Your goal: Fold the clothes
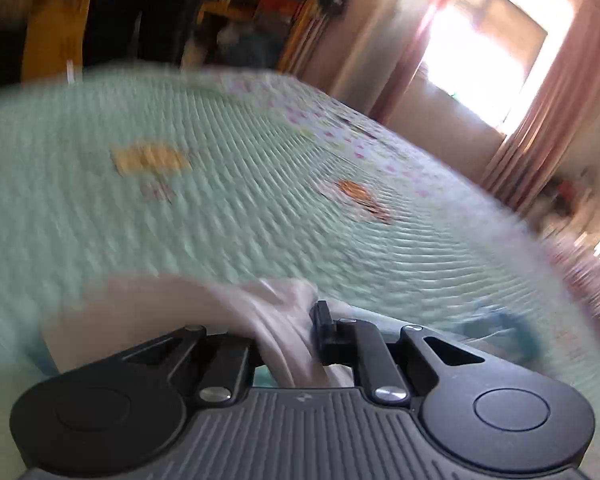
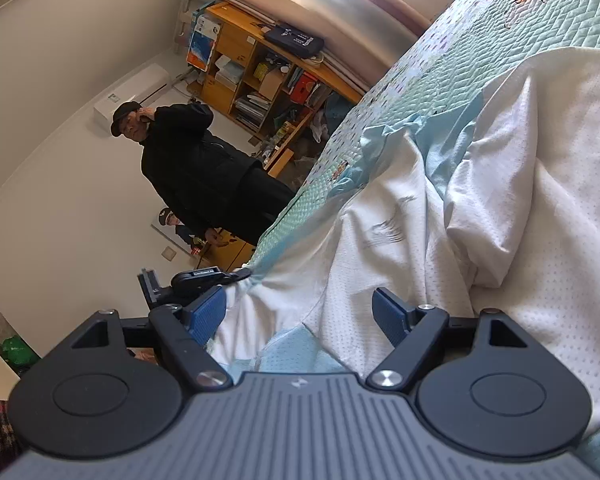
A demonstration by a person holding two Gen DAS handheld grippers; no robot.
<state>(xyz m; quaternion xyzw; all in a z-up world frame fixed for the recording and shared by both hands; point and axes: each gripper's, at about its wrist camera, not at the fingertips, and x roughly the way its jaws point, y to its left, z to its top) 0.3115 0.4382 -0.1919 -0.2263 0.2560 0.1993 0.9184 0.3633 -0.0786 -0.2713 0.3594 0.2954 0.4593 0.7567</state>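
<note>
A white, finely dotted garment (image 2: 500, 200) with light blue panels lies crumpled on the mint green quilt (image 2: 500, 12) of a bed. My right gripper (image 2: 298, 314) is open; its blue pads (image 2: 208, 312) stand wide apart on either side of a fold of the garment without pressing it. The left gripper (image 2: 204, 280) appears in this view at the bed's edge, holding the garment's hem. In the blurred left wrist view, my left gripper (image 1: 292, 332) is shut on a bunched strip of the white garment (image 1: 276, 320), low over the quilt (image 1: 180, 200).
A person in black clothes and a cap (image 2: 196, 168) stands beside the bed. Behind them is a wooden shelf (image 2: 252, 76) full of boxes and books. A bright window with pink curtains (image 1: 488, 60) is past the bed's far side.
</note>
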